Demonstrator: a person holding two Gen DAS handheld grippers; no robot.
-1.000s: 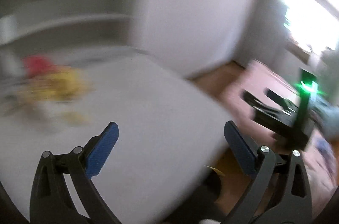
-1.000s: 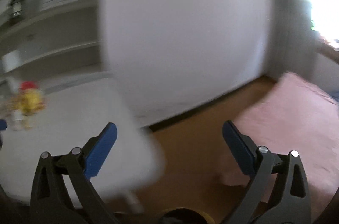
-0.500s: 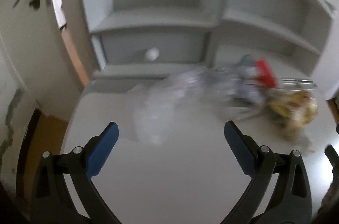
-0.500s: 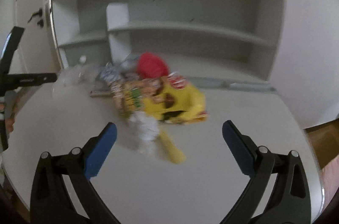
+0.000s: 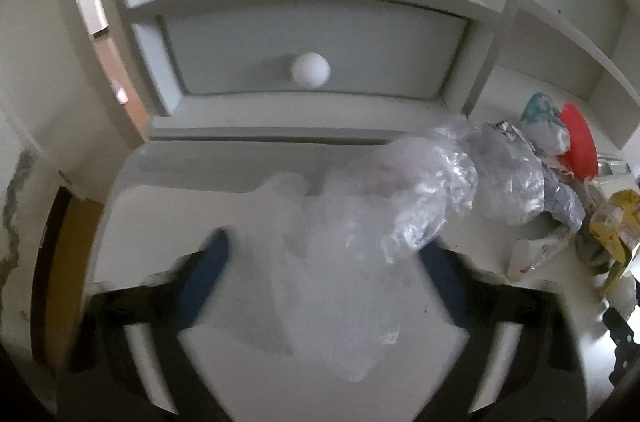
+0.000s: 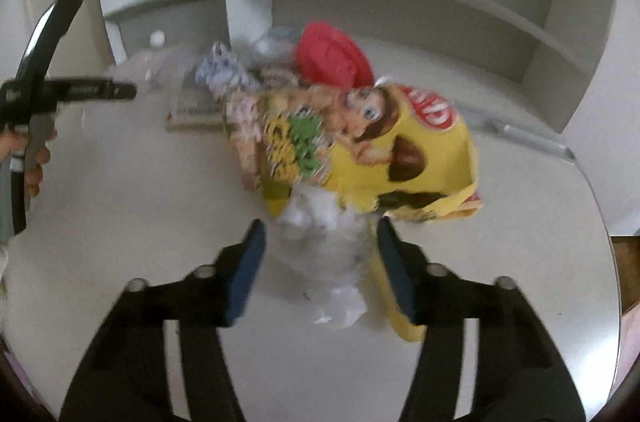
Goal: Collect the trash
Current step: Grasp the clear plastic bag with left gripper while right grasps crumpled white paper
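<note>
Left tool closing around thin clear plastic bag on table; right tool closing around crumpled white wrapper. Both light, limp, slippery: pinch bunched folds.

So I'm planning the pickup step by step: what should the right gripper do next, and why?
Probably finish closing. The right gripper has just been closing, and the crumpled white paper wad sits between its blue pads, which do not yet clearly press it. The wad lies on the white table just below the yellow snack bag, so grip it before lifting.
</note>
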